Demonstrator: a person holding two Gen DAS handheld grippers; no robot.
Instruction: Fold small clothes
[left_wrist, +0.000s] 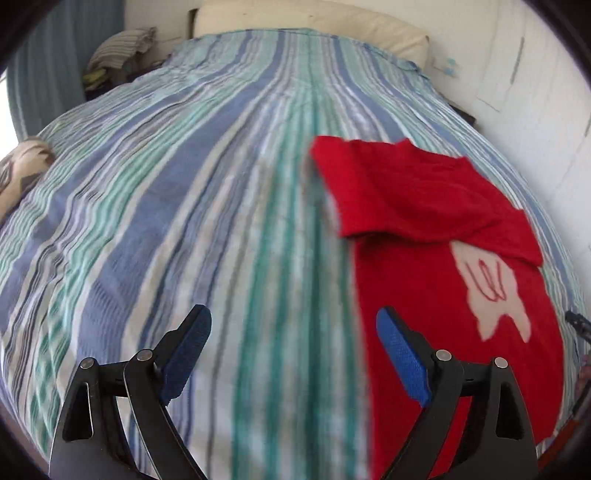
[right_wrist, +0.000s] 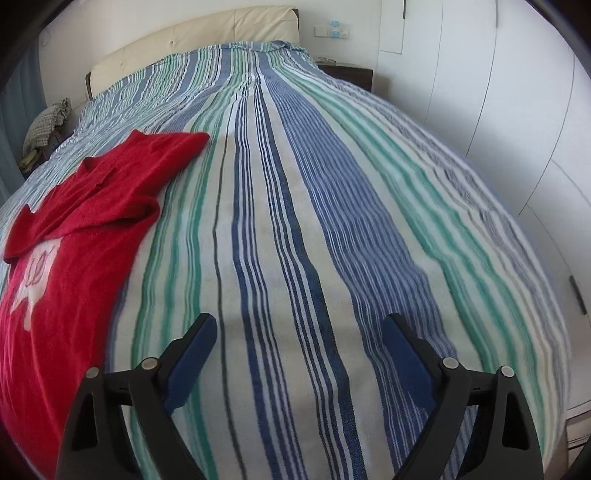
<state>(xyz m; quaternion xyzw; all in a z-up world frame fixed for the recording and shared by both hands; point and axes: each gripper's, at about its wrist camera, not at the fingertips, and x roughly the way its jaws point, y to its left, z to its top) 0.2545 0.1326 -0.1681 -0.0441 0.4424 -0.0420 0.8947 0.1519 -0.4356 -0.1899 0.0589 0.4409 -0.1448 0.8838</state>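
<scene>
A small red shirt (left_wrist: 436, 236) with a pale print lies on the striped bedspread (left_wrist: 184, 184). Its top part and sleeves are folded over its body. In the left wrist view it lies right of centre; my left gripper (left_wrist: 293, 321) is open and empty above the bed, its right finger over the shirt's left edge. In the right wrist view the shirt (right_wrist: 74, 229) lies at the left. My right gripper (right_wrist: 299, 328) is open and empty over bare bedspread (right_wrist: 332, 221), to the right of the shirt.
A cream headboard (right_wrist: 192, 40) stands at the far end of the bed. Folded striped cloth (left_wrist: 118, 48) is piled beside the bed at far left. A patterned cushion (left_wrist: 22, 166) lies at the left edge. White wardrobe doors (right_wrist: 498, 92) and a dark nightstand (right_wrist: 347, 72) are on the right.
</scene>
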